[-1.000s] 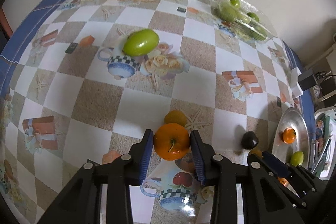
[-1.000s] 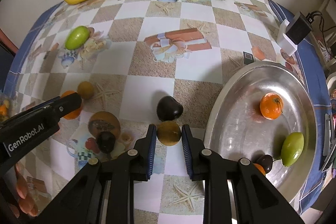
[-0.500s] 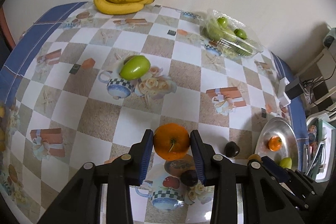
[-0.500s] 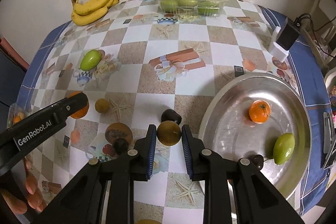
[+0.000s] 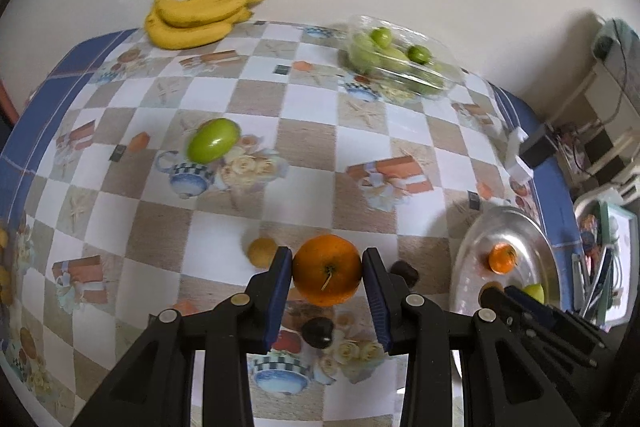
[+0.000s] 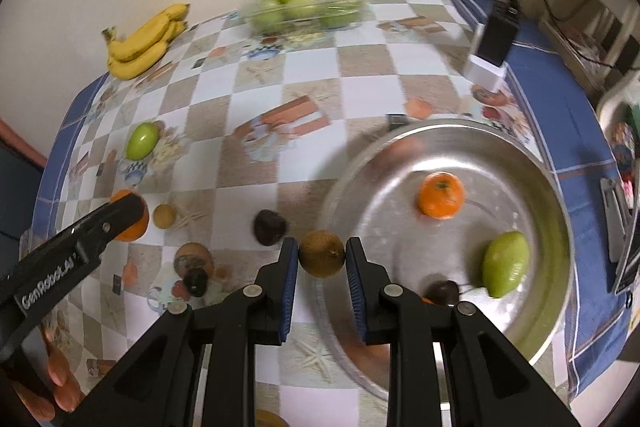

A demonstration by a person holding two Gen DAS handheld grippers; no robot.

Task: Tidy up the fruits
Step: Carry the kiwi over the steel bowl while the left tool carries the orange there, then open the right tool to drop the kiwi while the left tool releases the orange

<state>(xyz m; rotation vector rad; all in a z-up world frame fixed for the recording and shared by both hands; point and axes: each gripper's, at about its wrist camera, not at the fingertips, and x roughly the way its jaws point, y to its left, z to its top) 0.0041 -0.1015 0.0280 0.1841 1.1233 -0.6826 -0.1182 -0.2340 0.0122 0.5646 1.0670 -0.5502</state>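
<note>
Orange and brown fruit sit one in each gripper: the left gripper (image 5: 327, 277) is closed on a large orange (image 5: 327, 270), and the right gripper (image 6: 322, 261) is closed on a round brown fruit (image 6: 322, 253), its pads touching both flanks. Both loads appear lifted clear of the counter (image 5: 304, 131). The right one hangs over the near-left rim of the steel tray (image 6: 520, 151), which lies at the right of the counter and already holds a small orange (image 6: 441, 195), a green fruit (image 6: 505, 263) and a dark fruit (image 6: 442, 291).

The step in hand looks like carrying both fruits to the tray. To do it well, the right gripper should move further right over bare metal between the small orange and the near rim, come low, and only then open, since a round fruit dropped from height would roll into the others or off the edge. The left gripper, well to the left of the tray, should wait its turn so the two do not collide.

Left on the counter are a green mango (image 5: 213, 145), a small yellow fruit (image 5: 261, 251), two dark fruits (image 6: 270, 227) (image 6: 195, 281), bananas (image 5: 196, 17) and a clear punnet (image 5: 400, 57).
</note>
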